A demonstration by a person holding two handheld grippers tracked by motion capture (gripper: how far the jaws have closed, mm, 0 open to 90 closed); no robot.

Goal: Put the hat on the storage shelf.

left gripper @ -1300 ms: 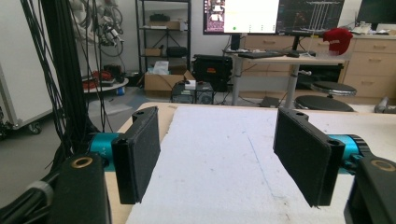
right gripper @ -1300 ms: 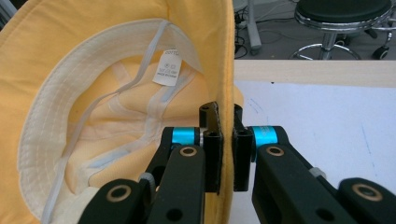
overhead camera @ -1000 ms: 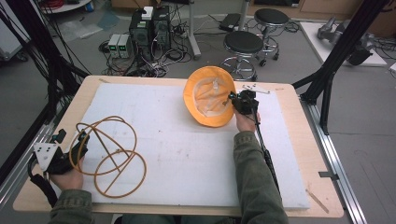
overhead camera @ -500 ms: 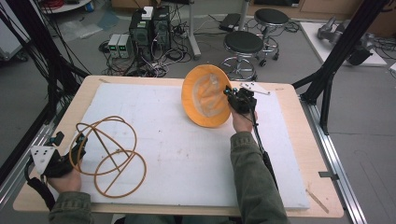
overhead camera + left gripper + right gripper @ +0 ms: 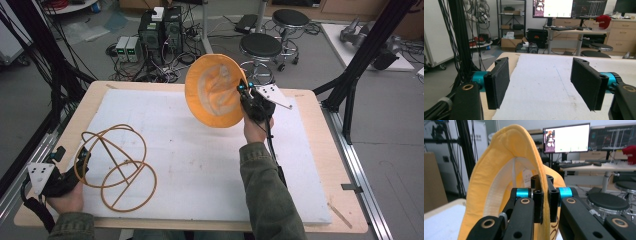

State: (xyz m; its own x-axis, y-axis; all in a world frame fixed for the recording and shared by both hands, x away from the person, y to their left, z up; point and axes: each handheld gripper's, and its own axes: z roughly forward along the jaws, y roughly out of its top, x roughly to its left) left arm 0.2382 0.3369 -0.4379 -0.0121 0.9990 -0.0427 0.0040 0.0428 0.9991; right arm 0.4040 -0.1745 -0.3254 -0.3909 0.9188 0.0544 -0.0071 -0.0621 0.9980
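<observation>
- Our right gripper (image 5: 243,89) has its jaws clamped on the brim of the hat (image 5: 216,90), lifted clear of the surface (image 5: 210,165) at the far side, tilted on edge.
- Our left gripper (image 5: 80,159) rests at the near left, jaws wide apart, gripping nothing.
- Wire frame (image 5: 116,167) lies just beside the left gripper.

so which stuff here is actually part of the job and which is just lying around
In use:
- yellow hat, lifted off the table, brim clamped in the right gripper
- wire frame beside the open left gripper

Lying about:
- stools
- computer boxes
- monitors
</observation>
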